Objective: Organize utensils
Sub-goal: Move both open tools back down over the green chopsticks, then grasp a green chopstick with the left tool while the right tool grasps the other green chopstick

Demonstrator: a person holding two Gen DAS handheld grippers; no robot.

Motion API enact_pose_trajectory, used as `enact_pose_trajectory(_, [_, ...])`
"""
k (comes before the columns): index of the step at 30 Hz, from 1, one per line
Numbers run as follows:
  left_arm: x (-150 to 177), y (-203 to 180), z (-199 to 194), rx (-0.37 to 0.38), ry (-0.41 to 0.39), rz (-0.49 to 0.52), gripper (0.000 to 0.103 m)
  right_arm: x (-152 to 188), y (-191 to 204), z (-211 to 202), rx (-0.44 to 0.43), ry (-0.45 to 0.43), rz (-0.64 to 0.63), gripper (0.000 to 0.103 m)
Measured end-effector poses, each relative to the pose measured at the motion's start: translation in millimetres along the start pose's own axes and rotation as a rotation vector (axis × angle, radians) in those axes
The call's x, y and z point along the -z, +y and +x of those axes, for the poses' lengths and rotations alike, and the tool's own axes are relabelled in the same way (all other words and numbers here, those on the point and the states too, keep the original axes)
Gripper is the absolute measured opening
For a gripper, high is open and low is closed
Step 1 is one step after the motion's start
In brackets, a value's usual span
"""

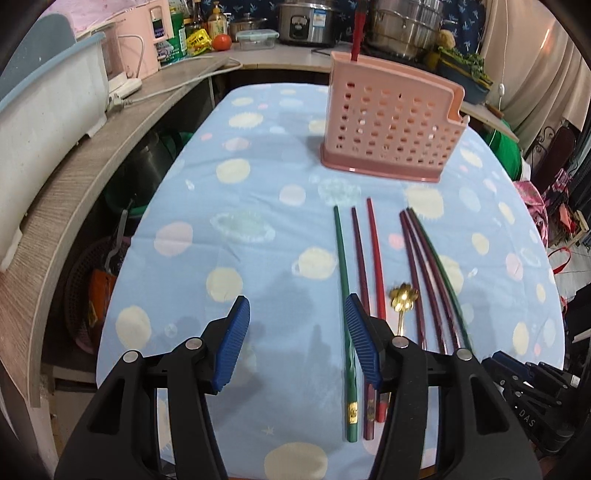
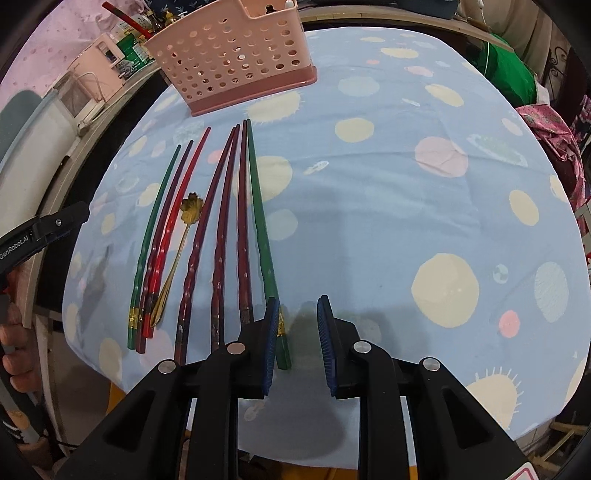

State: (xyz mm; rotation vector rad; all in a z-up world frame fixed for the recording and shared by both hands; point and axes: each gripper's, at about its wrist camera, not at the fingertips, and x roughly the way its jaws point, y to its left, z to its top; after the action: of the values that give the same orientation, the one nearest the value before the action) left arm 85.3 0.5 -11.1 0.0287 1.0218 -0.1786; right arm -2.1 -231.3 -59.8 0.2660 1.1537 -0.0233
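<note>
Pink perforated utensil holder [image 1: 391, 133] stands upright at far end of table w/ blue spotted cloth [image 1: 258, 177]; 1 red chopstick [image 1: 359, 33] already sticks up out of it. On the cloth nearer the camera lie 7 chopsticks lengthwise: a group of 3 (green [image 1: 343, 295], dark purple, red), then a gold flower-head spoon [image 1: 403, 295], then 4 more (3 maroon/purple + 1 green [image 2: 262, 229]). Left gripper [image 1: 295, 306] jaws apart, nothing btwn the pads, right pad just over the 3-stick group. Right gripper [image 2: 297, 306] jaws narrowly apart, empty, left pad beside the green stick's butt end.
</note>
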Motion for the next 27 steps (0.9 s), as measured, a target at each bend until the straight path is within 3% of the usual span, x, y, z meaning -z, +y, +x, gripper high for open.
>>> enact_pose_trajectory(18, [23, 0, 9, -0.006, 0.054, 0.007, 0.051, 8, 15, 3, -0.005, 0.004, -0.05, 0.022])
enact_pose_trajectory(27, [35, -2, 11, -0.001, 0.085, 0.019, 0.051, 11, 11, 3, 0.014, 0.004, -0.052, 0.009])
